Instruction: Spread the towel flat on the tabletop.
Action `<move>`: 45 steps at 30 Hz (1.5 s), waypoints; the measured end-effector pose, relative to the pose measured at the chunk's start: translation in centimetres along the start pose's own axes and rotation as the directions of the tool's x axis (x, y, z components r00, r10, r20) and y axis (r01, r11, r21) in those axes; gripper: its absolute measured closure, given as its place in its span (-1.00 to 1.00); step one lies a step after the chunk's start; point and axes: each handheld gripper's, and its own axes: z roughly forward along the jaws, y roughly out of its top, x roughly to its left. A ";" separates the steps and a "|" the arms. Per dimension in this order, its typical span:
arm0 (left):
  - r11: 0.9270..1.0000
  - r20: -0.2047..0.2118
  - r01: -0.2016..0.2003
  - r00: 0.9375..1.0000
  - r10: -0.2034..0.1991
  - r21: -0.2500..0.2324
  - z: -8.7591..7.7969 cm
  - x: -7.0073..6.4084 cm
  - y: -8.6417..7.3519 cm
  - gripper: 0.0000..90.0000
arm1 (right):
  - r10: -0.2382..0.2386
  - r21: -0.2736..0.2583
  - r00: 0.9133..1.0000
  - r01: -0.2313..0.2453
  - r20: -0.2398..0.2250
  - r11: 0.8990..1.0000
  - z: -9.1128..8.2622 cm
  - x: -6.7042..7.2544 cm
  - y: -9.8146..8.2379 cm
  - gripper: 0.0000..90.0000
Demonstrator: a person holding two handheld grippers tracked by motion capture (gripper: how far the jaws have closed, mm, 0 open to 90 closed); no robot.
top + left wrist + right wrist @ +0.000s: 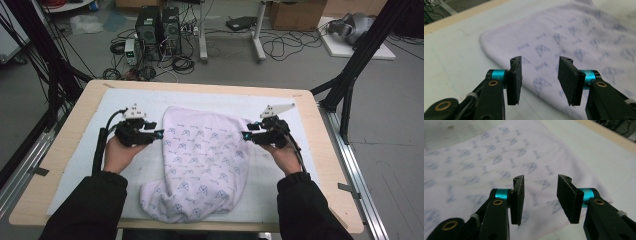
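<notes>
From the high view, a white towel (200,162) with a faint blue print lies rumpled across the middle of the pale mat (90,165) that covers the wooden tabletop (55,155), its near end bunched toward six o'clock and its far edge toward twelve. The left gripper (159,134) sits at nine o'clock of the towel, right at its left edge, carried by the person's left hand (117,154) in a black sleeve; the right gripper (246,135) mirrors it at three o'clock, at the towel's right edge, with the right hand (286,157) behind it. Over to the left gripper view: the two black jaws stand parted with clear space between them, nothing pinched, and the towel (574,40) spreads beyond and beneath them, its rounded corner reaching out toward ten o'clock onto the mat (454,62), with the tabletop's wooden rim (461,15) running along the top left. Now the right gripper view: same story, jaws released and apart, nothing between the pads, the printed towel (486,162) lying flat below from nine o'clock through the centre, its edge running off toward four o'clock, bare mat (584,152) beyond it at two o'clock.
</notes>
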 end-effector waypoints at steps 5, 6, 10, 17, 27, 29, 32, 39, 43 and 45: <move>1.000 0.063 -0.004 0.998 0.003 0.009 -0.9 -2.2 -3.1 0.16 | -0.018 -0.009 0.998 0.017 -0.063 1.000 -0.9 3.1 -2.6 0.22; 1.000 0.063 -0.004 0.998 0.003 0.009 -0.9 -2.2 -3.1 0.15 | -0.018 -0.009 0.998 0.017 -0.063 1.000 -0.9 3.1 -2.6 0.22; 1.000 0.114 -0.004 0.994 0.006 -0.013 -1.9 -4.0 -5.2 0.11 | -0.034 0.004 0.992 0.035 -0.123 0.999 -1.3 6.0 -4.7 0.17; 0.998 0.177 -0.059 0.982 0.060 -0.012 -1.9 -5.6 -5.4 0.03 | -0.032 0.016 0.979 0.036 -0.200 0.999 -0.4 9.0 -7.6 0.14; 0.985 0.220 -0.123 0.971 0.094 0.123 0.8 -6.4 -6.3 0.46 | -0.050 0.126 0.976 0.079 -0.213 0.989 1.6 10.1 -8.3 0.32; 0.986 0.232 -0.111 0.969 0.081 0.121 1.1 -6.3 -6.4 0.63 | -0.077 0.131 0.978 0.103 -0.194 0.986 1.8 10.3 -8.4 0.45; 0.988 0.232 -0.102 0.970 0.072 0.116 1.1 -6.4 -6.4 0.84 | -0.072 0.130 0.981 0.096 -0.179 0.987 1.9 9.9 -8.4 0.85; 0.993 0.192 -0.085 0.979 0.068 0.085 0.5 -6.0 -6.0 0.92 | -0.048 0.126 0.982 0.072 -0.180 0.989 1.4 8.7 -7.8 0.95; 0.997 0.166 -0.055 0.985 0.045 0.057 0.6 -5.5 -5.4 0.92 | -0.030 0.072 0.992 0.039 -0.125 0.997 0.5 7.0 -6.9 0.95; 0.998 0.152 -0.046 0.988 0.039 0.044 0.6 -5.2 -5.0 0.92 | -0.028 0.062 0.995 0.034 -0.100 0.998 0.3 6.2 -6.5 0.95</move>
